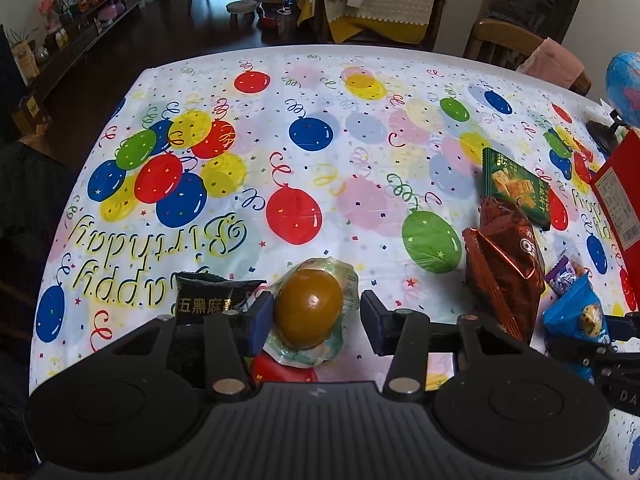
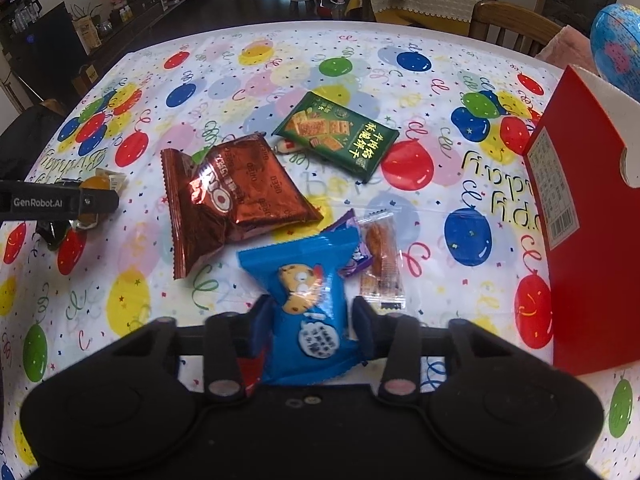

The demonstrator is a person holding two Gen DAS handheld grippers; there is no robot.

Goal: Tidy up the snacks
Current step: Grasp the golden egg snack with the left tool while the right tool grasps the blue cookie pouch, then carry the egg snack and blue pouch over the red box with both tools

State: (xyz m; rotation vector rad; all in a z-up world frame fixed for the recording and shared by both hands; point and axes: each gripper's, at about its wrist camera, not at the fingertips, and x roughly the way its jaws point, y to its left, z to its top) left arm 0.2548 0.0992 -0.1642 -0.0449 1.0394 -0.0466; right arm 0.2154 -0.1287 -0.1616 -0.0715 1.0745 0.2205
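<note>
My left gripper (image 1: 312,314) is open around a brown egg-shaped snack in a clear wrapper (image 1: 310,310); the left pad touches it, the right pad stands apart. A black packet (image 1: 212,300) lies just left of it. My right gripper (image 2: 314,322) is shut on a blue cookie packet (image 2: 306,304) on the tablecloth. A brown Oreo bag (image 2: 236,196), a green cracker packet (image 2: 336,136), a purple packet (image 2: 352,256) and a clear-wrapped snack (image 2: 380,256) lie ahead of it. The left gripper shows at the far left of the right wrist view (image 2: 60,202).
The table (image 1: 320,152) wears a balloon-print birthday cloth. A red box (image 2: 584,224) stands upright at the right, with a blue globe (image 2: 618,44) behind it. A wooden chair (image 2: 512,24) stands at the far edge. The Oreo bag (image 1: 504,264) lies right of my left gripper.
</note>
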